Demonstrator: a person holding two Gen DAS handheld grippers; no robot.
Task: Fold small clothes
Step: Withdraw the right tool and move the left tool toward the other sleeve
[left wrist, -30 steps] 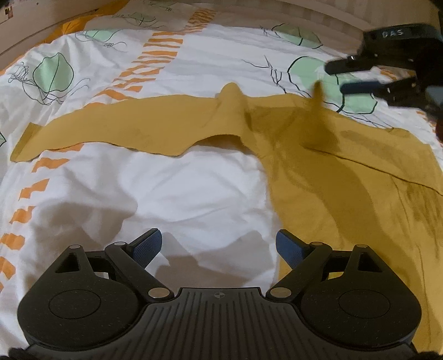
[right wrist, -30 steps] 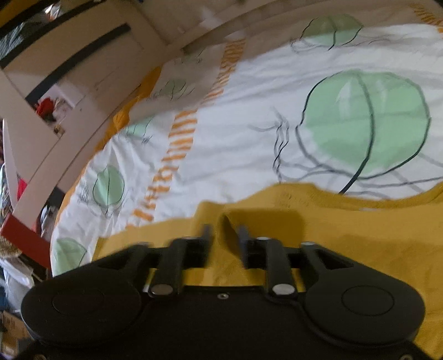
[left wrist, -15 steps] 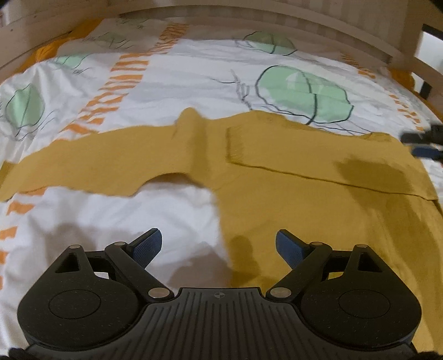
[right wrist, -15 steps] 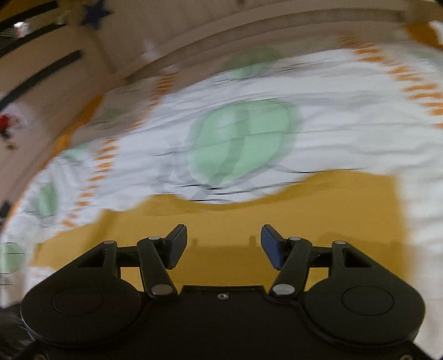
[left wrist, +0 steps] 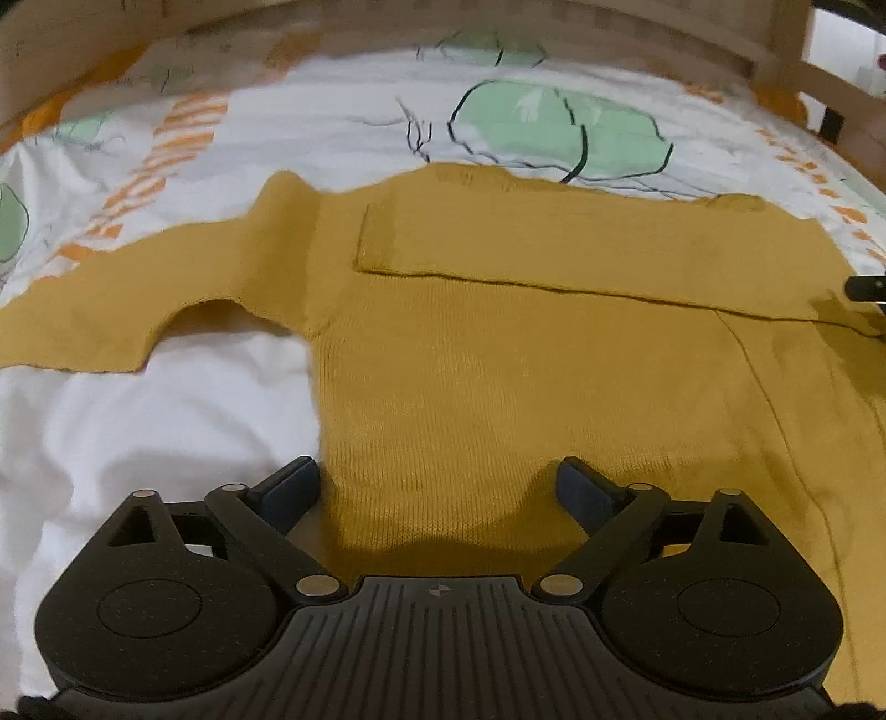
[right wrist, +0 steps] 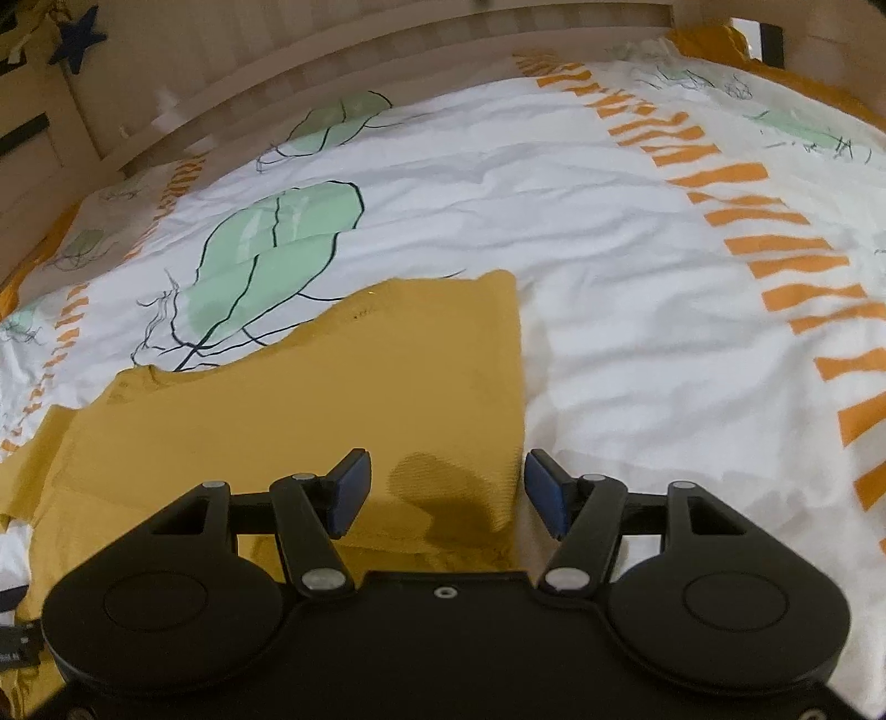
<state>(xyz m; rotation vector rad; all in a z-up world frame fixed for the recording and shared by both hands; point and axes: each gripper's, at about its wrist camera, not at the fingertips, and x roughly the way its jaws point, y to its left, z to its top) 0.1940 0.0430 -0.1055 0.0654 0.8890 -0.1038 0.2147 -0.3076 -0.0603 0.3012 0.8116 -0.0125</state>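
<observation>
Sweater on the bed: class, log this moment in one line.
sweater: right sleeve folded across, left sleeve out | left gripper: open | right gripper: open | bed

white leaf-print duvet (right wrist: 609, 288) on a bed, pale wooden bed rail (right wrist: 387, 33) behind.

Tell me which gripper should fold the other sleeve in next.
Left, probably. The spread sleeve lies on the left gripper's side; the right gripper hovers open by the already folded sleeve.

Your mustard sweater (left wrist: 498, 360) runs off the left view's right and left edges; its hem hides behind the left hand-held gripper (left wrist: 437, 493); the far bedding (left wrist: 183, 127) is blurred.
</observation>
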